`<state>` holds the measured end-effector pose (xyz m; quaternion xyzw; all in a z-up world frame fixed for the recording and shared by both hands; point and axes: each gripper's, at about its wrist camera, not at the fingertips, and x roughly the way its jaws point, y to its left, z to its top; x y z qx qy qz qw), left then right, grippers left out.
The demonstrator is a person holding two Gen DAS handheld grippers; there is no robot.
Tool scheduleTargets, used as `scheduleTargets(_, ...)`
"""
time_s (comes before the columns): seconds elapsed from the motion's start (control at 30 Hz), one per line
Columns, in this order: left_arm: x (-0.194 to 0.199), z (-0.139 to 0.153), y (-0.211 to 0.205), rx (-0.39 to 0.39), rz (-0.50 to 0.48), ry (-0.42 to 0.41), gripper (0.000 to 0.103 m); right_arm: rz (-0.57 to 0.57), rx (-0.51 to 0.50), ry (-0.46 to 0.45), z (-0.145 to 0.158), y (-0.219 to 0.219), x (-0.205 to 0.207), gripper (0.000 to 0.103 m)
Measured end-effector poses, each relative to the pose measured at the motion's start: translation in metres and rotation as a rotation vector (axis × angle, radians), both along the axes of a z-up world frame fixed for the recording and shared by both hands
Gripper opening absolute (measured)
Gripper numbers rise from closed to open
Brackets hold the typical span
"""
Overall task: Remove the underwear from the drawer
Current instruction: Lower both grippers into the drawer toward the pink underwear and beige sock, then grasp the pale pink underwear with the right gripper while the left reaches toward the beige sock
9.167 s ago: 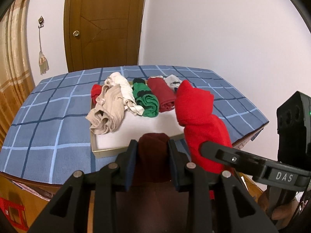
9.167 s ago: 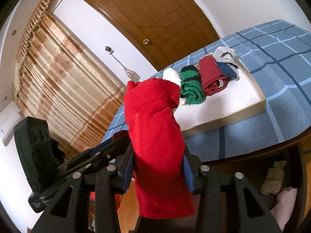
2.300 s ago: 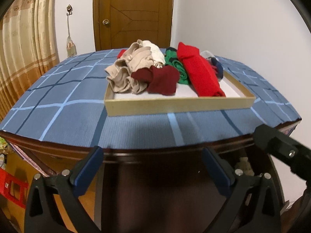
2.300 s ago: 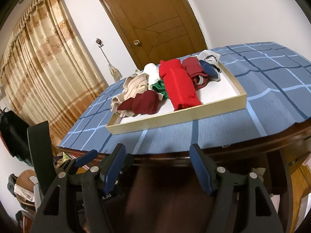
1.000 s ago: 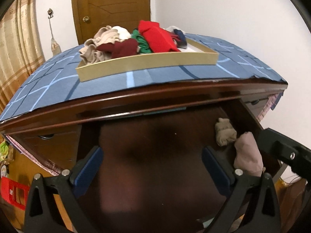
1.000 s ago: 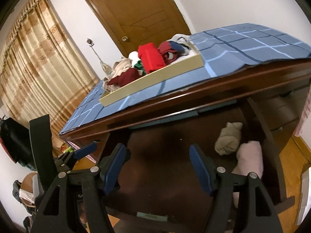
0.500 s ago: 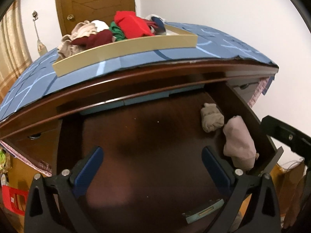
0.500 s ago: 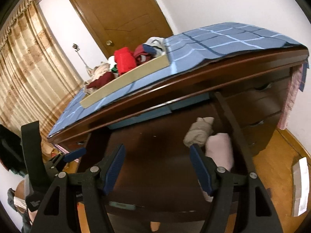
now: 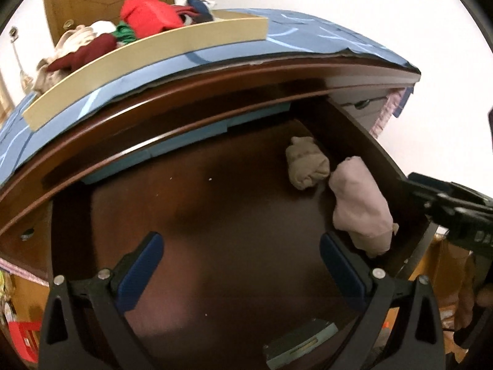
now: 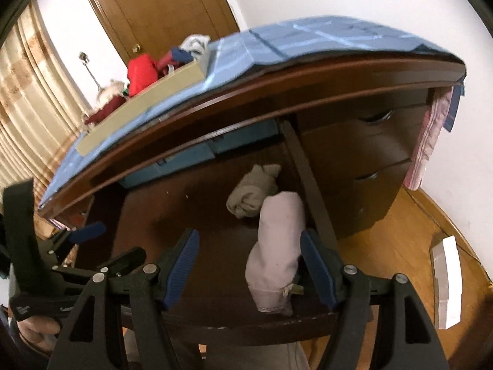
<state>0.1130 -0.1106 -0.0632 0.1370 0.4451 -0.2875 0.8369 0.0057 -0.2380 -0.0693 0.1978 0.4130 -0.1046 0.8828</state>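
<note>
The dark wooden drawer (image 9: 215, 203) is pulled open under the desk top. Two rolled pieces of underwear lie at its right side: a beige one (image 9: 305, 166) (image 10: 252, 191) and, nearer the front, a pale pink one (image 9: 360, 206) (image 10: 277, 246). My left gripper (image 9: 240, 265) is open and empty over the drawer's bare middle. My right gripper (image 10: 249, 265) is open just above the drawer's front right; the pink roll lies between its jaws, nearer the right finger (image 10: 317, 265), not gripped.
A shallow beige tray (image 9: 148, 58) (image 10: 141, 104) on the blue checked cloth (image 10: 308, 40) holds several pieces of underwear, red (image 9: 148, 15), maroon, green and cream. Closed side drawers (image 10: 360, 154) stand right of the open one. A wooden floor (image 10: 416, 246) lies at the right.
Both grippers have come down from the desk top and moved right, closer to the open drawer. The pink roll now sits between my right gripper's open jaws.
</note>
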Motion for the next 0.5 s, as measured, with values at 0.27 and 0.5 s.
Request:
scheduleTargets(0.27,0.015,-0.001,-0.004,0.035,-0.030,-0.025,0.102,0.037,-0.013,0.150,-0.024,0.004,0.029,0.055)
scheduleTargets(0.5,0.027,-0.001,0.002,0.035,-0.039,-0.032,0.102,0.004,-0.032,0.283,-0.044,0.004,0.044,0.053)
